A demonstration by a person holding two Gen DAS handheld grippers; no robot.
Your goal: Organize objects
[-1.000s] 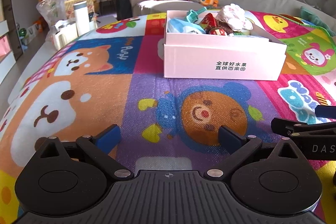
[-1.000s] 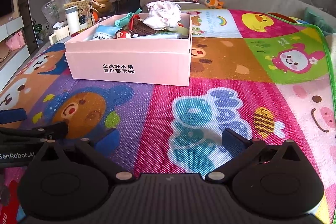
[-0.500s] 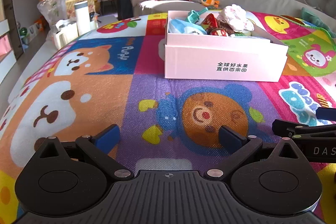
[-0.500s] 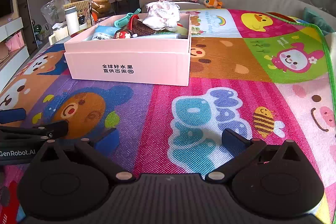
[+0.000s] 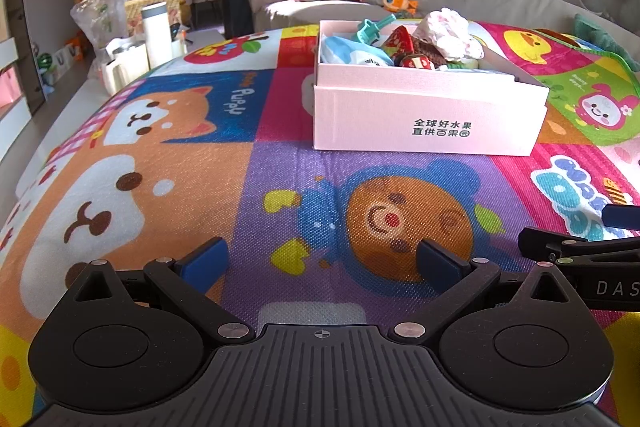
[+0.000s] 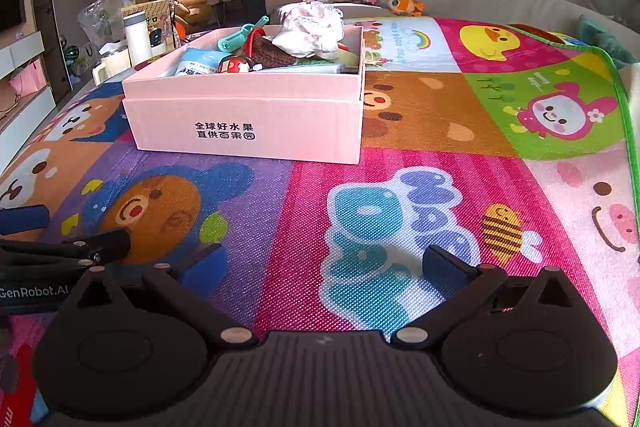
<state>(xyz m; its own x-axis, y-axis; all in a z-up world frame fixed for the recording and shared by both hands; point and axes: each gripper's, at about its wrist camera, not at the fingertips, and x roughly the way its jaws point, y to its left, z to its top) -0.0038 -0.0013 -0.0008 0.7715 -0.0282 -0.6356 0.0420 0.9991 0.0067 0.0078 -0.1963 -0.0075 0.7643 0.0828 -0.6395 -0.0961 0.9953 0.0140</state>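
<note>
Left gripper (image 5: 318,261): jaws spread wide, nothing between the blue pads, hovering low over the bear on the play mat (image 5: 240,187).
Right gripper (image 6: 320,263): also wide open and holding nothing, low over the pink square with the blue lettering, just beside the left one.
Pink box (image 6: 248,123): sits on the mat ahead of both grippers, well apart from them; it is to the left gripper's front-right and the right gripper's front-left.
Box contents: heaped above the rim — a white crumpled cloth (image 6: 310,31) on top, a teal plastic toy (image 6: 240,37) poking up, a blue packet (image 6: 200,63), a small red-and-white figure (image 6: 236,65), something brown and knitted (image 6: 272,53).
Loose items: I see none on the mat around the box, so the sorting looks close to finished, or else the items are to come out.
Risk, overfilled pile: the cloth rides high; a reach in from the front could drag it or the teal toy over the edge.
Risk, light box: cardboard on a smooth mat will probably slide if a finger catches the near wall.
Risk, crowding: the two grippers sit side by side; going for the box together could knock them into each other.
Risk, soft grab: pinching the cloth may lift neighbours tangled in it.
</note>
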